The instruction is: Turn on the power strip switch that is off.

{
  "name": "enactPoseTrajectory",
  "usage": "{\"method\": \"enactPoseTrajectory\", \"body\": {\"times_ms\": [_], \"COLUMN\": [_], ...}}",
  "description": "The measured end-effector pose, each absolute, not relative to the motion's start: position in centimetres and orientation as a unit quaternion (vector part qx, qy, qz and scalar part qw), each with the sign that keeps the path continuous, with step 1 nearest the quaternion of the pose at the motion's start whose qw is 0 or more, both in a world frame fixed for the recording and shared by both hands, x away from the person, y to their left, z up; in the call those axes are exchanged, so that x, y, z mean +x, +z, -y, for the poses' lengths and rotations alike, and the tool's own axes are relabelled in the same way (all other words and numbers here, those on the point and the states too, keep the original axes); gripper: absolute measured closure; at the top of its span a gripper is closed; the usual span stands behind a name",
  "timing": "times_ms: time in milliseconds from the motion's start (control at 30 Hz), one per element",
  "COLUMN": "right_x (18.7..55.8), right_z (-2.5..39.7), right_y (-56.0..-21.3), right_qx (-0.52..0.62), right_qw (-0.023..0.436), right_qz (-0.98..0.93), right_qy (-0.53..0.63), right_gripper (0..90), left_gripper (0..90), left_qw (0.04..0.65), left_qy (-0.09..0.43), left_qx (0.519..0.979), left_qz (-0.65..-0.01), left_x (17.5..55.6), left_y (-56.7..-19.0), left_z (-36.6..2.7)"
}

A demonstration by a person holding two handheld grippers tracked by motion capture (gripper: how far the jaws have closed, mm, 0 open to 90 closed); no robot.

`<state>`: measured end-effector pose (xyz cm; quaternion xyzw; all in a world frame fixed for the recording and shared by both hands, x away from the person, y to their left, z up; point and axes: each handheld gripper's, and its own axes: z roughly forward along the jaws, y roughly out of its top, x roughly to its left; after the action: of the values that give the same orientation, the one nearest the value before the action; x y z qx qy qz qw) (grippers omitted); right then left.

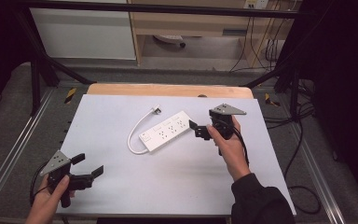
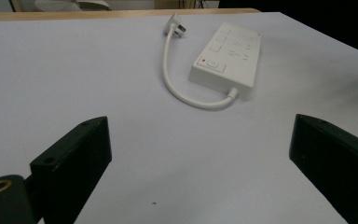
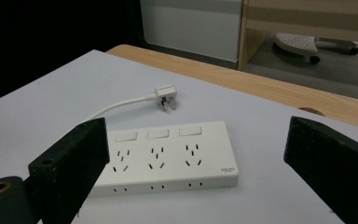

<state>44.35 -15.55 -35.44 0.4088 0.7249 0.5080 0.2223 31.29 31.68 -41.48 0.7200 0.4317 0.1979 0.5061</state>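
Right hand-held gripper (image 1: 196, 129) hovers with its jaws spread wide and empty just off the near-right end of the white power strip (image 1: 166, 130), which lies flat near the middle of the table (image 1: 121, 186); the left hand-held gripper (image 1: 89, 165), equally open, waits well apart at the near-left corner. Its long axis runs diagonally, the cable end toward the person's left and the free end toward the far right, the cord looping back to the plug (image 1: 156, 110). Closing on that wide end could, I think, skid or swivel it away.
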Motion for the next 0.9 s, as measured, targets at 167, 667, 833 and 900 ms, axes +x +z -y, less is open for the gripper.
{"method": "enactPoseTrajectory", "body": {"times_ms": [167, 667, 833, 900], "right_x": [43.6, 41.2, 40.2, 39.6], "right_z": [16.8, 20.4, 21.8, 22.5], "right_y": [-35.5, -36.0, -36.0, -36.3], "right_qx": [0.412, 0.428, 0.430, 0.431], "right_qw": [0.226, 0.230, 0.239, 0.243], "right_qz": [-0.722, -0.703, -0.699, -0.698], "right_qy": [0.508, 0.518, 0.520, 0.518], "right_gripper": [6.8, 6.3, 6.3, 6.2], "left_gripper": [5.8, 6.2, 6.2, 6.2], "left_qw": [0.504, 0.503, 0.501, 0.502], "left_qy": [0.198, 0.199, 0.197, 0.197], "left_qx": [0.718, 0.719, 0.721, 0.720], "left_qz": [-0.437, -0.437, -0.436, -0.437], "left_x": [31.3, 31.4, 31.4, 31.4], "left_y": [-41.5, -41.6, -41.6, -41.7], "left_z": [-31.7, -31.9, -31.9, -31.9]}}
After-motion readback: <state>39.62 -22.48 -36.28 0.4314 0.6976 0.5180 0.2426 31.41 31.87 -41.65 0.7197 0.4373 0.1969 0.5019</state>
